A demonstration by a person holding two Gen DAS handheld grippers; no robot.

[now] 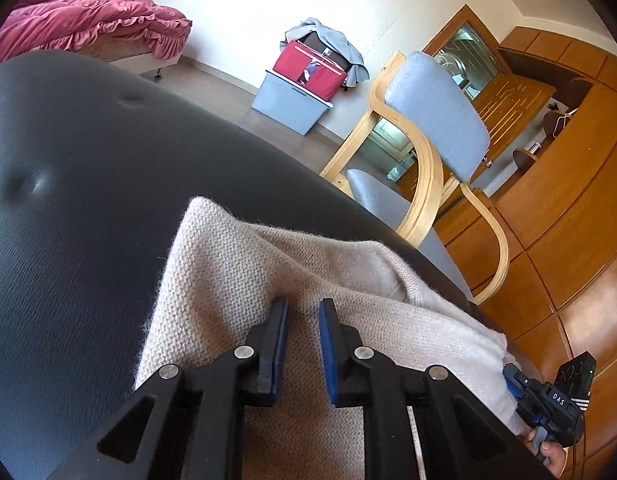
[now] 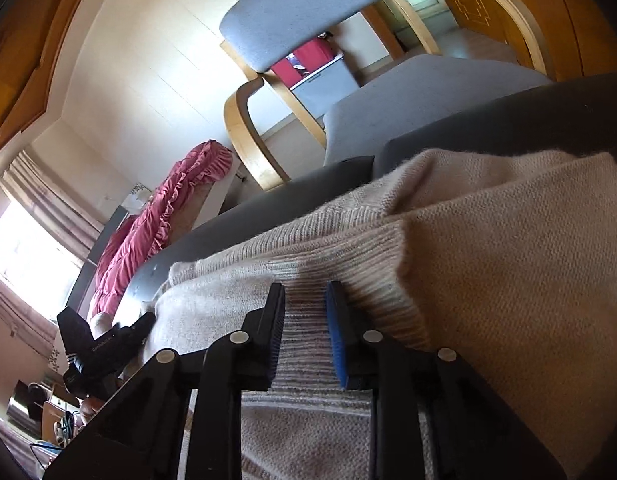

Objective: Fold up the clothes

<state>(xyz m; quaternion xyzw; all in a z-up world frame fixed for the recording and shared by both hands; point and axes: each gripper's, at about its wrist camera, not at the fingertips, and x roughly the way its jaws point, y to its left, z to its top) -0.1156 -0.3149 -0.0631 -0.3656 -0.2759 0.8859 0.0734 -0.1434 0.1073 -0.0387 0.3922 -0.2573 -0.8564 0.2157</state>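
Note:
A beige knit sweater [image 1: 244, 264] lies partly folded on a dark padded seat [image 1: 76, 200]. My left gripper [image 1: 304, 306] is closed down to a narrow gap on a thick bunch of the knit, and creases run out from its fingertips. My right gripper [image 2: 306, 294] grips the ribbed hem of the sweater [image 2: 488, 248], which fills the gap between its blue pads. Each view shows the other tool at the cloth's edge: the right gripper [image 1: 548, 400] at the lower right, the left gripper [image 2: 108, 344] at the lower left.
A wooden armchair with grey cushions [image 1: 432, 120] stands just beyond the seat's far edge. A grey bin with a red bag [image 1: 296, 92] sits against the wall. A bed with a red cover [image 1: 88, 24] is at the far left, and wooden cabinets [image 1: 568, 200] are on the right.

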